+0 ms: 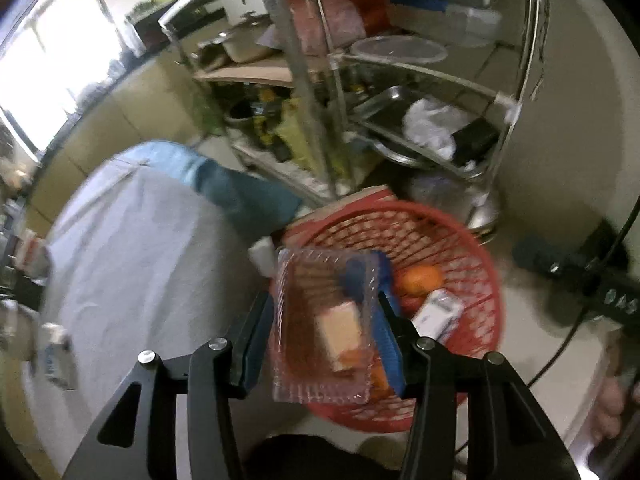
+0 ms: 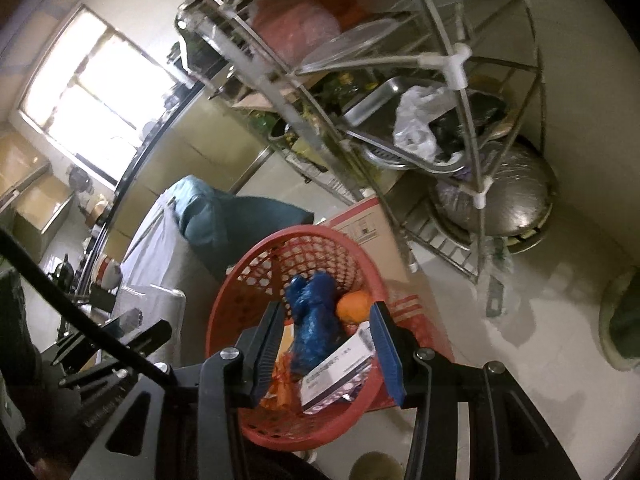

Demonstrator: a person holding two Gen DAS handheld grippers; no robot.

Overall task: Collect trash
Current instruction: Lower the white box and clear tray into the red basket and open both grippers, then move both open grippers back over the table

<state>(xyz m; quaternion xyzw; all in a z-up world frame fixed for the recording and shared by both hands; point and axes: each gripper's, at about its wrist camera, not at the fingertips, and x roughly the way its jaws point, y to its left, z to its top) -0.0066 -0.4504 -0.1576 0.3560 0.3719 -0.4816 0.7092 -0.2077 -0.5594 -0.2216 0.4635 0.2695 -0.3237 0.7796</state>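
Note:
A red mesh basket (image 1: 452, 240) stands on the floor and holds an orange (image 1: 422, 280), a white box (image 1: 438, 314) and other trash. My left gripper (image 1: 326, 320) is shut on a clear plastic tray (image 1: 304, 280) and holds it above the basket's near rim. In the right wrist view the same basket (image 2: 248, 296) holds a blue crumpled bag (image 2: 314, 320), the orange (image 2: 354, 306) and a flat box (image 2: 340, 372). My right gripper (image 2: 326, 340) is open and empty just above the basket.
A metal rack (image 1: 316, 92) with trays, a white bag (image 2: 416, 124) and lids stands behind the basket. A cloth-covered table (image 1: 132, 264) is at the left. A cardboard box (image 2: 364, 228) stands behind the basket. A big metal pot (image 2: 508, 200) sits under the rack.

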